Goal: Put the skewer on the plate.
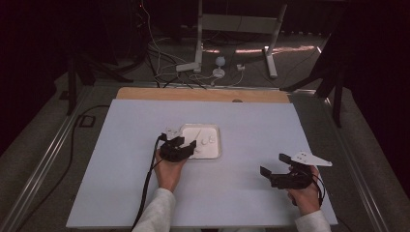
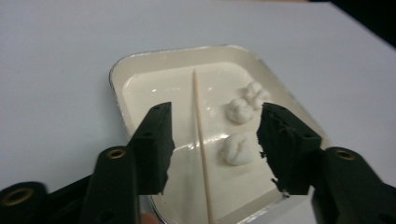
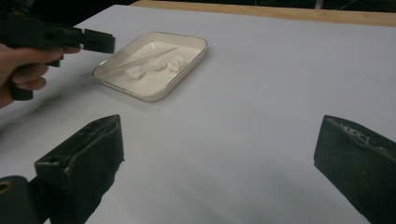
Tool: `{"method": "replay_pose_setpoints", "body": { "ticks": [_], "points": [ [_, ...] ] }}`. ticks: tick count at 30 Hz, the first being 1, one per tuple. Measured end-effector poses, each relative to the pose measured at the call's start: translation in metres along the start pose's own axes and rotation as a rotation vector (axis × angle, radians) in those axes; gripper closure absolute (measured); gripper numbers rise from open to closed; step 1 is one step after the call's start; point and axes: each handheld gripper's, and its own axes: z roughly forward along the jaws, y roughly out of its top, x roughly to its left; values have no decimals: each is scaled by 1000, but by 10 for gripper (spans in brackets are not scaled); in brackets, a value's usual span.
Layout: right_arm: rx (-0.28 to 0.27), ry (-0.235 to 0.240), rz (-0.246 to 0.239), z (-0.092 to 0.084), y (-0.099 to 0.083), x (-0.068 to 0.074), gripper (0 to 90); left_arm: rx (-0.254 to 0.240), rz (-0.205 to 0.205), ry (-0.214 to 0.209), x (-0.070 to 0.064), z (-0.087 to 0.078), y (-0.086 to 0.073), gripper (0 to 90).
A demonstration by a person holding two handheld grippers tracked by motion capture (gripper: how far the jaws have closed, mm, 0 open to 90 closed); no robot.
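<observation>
A shallow cream tray [image 2: 116, 79] with a metal rim sits mid-table [image 1: 216, 129]. A thin wooden skewer [image 2: 201, 135] lies flat in it, lengthwise, beside three small white doughy lumps [image 2: 240, 111]. My left gripper [image 2: 215, 140] hovers over the tray's near end with its jaws apart; the skewer shows in the gap, untouched by either pad. In the high view the left gripper [image 1: 187, 143] is at the tray's left front corner. My right gripper [image 1: 274, 164] rests open at the front right, well clear of the tray [image 3: 154, 95], with bare table between its jaws [image 3: 219, 154].
The tray stands on a white board [image 1: 251, 125] covering the table, with a wooden strip [image 1: 203, 94] along its far edge. Cables and a white stand [image 1: 198, 63] lie on the floor beyond. A black cable [image 1: 145, 188] trails from the left gripper.
</observation>
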Motion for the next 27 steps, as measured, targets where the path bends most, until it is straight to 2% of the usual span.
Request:
{"method": "replay_pose_setpoints", "body": {
  "ticks": [3, 8, 13, 18, 20, 22, 27],
  "points": [
    [-4, -4, 2, 0, -1, -1, 18, -5, -14, -54, 5, -11, 3, 361],
    [-11, -6, -2, 0, -1, -1, 18, -48, 27, -86, 10, -37, 7, 231],
    [-16, -7, -13, 1, -1, 1, 18, -101, 38, -131, 19, -67, 8, 151],
    [-24, -5, -20, 2, -1, 2, 18, -124, 73, -124, 27, -92, 3, 63],
    [-31, -6, -25, 2, -1, 3, 18, -125, 103, -111, 29, -99, -1, 20],
    [-35, -6, -28, 2, -1, 3, 18, -133, 125, -100, 32, -106, -6, 11],
    [-41, -5, -35, 4, -2, 4, 18, -178, 134, -79, 43, -122, -18, 7]
  ]
}}
